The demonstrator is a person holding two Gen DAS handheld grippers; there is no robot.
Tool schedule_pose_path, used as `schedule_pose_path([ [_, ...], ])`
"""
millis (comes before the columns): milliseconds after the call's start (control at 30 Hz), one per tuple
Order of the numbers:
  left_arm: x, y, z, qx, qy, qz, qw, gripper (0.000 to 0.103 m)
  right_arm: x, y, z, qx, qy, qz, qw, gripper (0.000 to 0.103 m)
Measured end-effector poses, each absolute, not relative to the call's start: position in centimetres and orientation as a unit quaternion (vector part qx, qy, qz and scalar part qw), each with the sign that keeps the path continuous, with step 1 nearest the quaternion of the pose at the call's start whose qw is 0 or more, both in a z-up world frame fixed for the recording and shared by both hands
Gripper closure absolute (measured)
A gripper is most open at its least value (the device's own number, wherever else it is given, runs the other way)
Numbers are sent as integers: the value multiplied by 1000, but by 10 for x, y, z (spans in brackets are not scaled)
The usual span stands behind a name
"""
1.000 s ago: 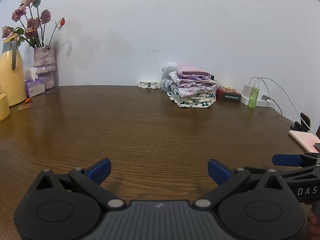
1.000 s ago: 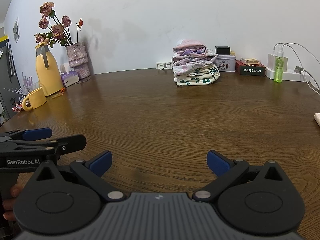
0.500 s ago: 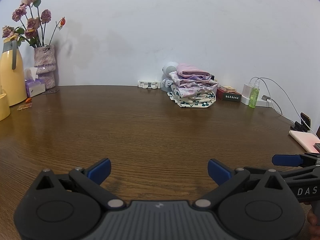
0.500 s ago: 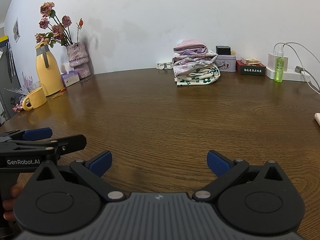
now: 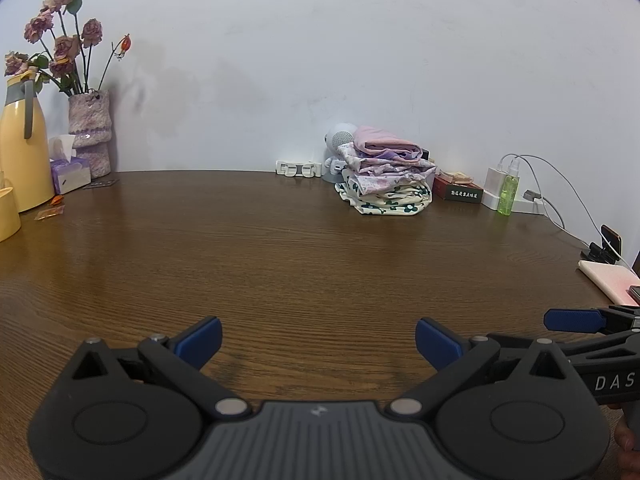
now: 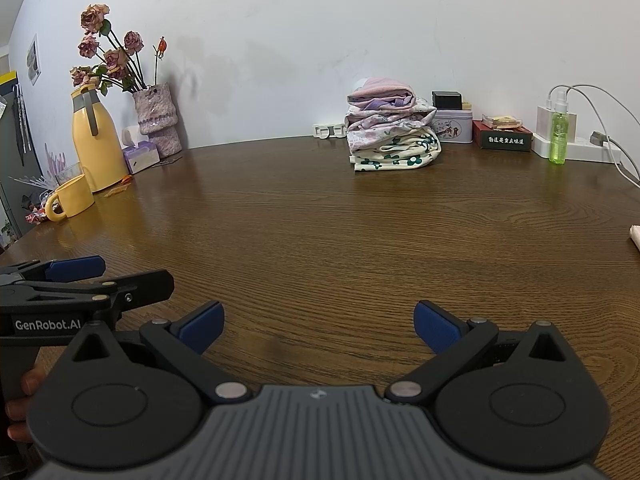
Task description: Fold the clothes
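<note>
Folded clothes (image 5: 386,182) sat stacked at the counter's (image 5: 280,248) far edge; we held both grippers' fingers (image 5: 200,338) wide apart, empty.

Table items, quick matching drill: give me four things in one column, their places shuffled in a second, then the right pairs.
Things:
1. clothes stack
2. yellow mug
3. green spray bottle
4. left gripper

Places:
A. beside the white charger, far right
B. low over bare table near edge, open, holding nothing
C. far edge by the wall, near the middle
D. left side, in front of the yellow jug

Pairs: 1-C, 2-D, 3-A, 4-B
</note>
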State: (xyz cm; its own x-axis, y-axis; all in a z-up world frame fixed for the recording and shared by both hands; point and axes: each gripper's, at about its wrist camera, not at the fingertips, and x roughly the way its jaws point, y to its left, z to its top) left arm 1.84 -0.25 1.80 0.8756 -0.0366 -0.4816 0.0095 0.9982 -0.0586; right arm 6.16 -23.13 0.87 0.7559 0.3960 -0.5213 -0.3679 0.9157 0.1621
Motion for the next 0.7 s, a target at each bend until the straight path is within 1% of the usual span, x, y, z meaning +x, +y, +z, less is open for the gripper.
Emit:
schedule_pose_path([
  [700, 17, -4, 17, -28, 244, -9, 969, 0, 62, -233, 8, 27, 284, 206, 936, 0],
])
